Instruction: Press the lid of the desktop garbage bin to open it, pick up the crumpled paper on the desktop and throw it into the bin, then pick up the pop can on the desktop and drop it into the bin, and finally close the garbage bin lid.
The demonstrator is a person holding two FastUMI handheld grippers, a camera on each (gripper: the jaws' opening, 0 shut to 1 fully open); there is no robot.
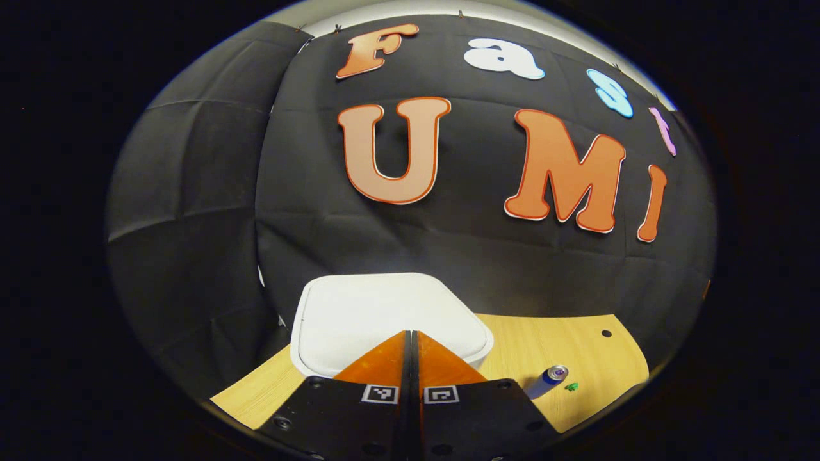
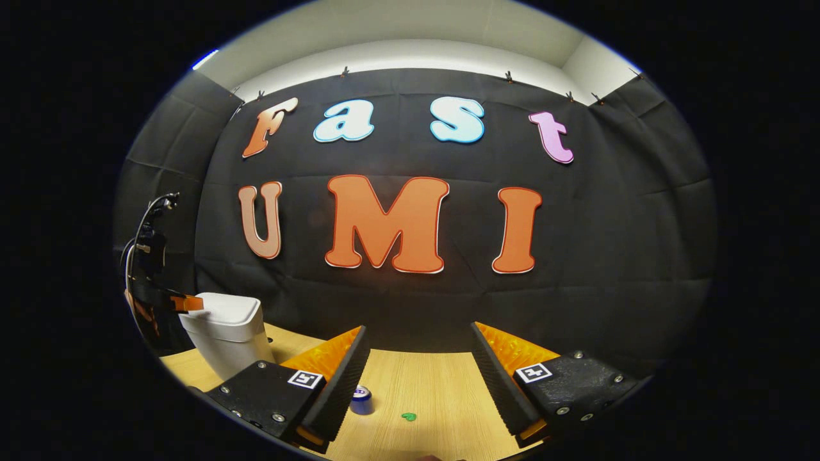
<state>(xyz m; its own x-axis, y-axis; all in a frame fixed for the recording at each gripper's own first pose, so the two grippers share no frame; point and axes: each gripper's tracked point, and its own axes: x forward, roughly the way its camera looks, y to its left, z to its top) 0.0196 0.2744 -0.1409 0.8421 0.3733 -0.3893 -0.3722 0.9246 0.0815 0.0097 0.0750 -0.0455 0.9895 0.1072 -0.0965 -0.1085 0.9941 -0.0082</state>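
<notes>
The white desktop bin (image 1: 333,346) stands right before my left gripper (image 1: 411,334), its lid (image 1: 384,310) lying flat and closed. That gripper is shut, its tips together just over the near part of the lid, with nothing between them. The right gripper view has the bin (image 2: 227,336) at far left, with the left gripper (image 2: 187,303) at the lid's edge. A blue pop can (image 1: 548,381) lies on its side on the wooden desktop (image 1: 564,346). My right gripper (image 2: 418,326) is open above the desktop, with the can (image 2: 362,400) beside its left finger (image 2: 343,368).
A small green scrap (image 2: 408,417) lies on the desktop just right of the can, also seen in the left gripper view (image 1: 570,386). The black cloth wall stands close behind the bin. A small hole (image 1: 606,333) marks the desktop's far right.
</notes>
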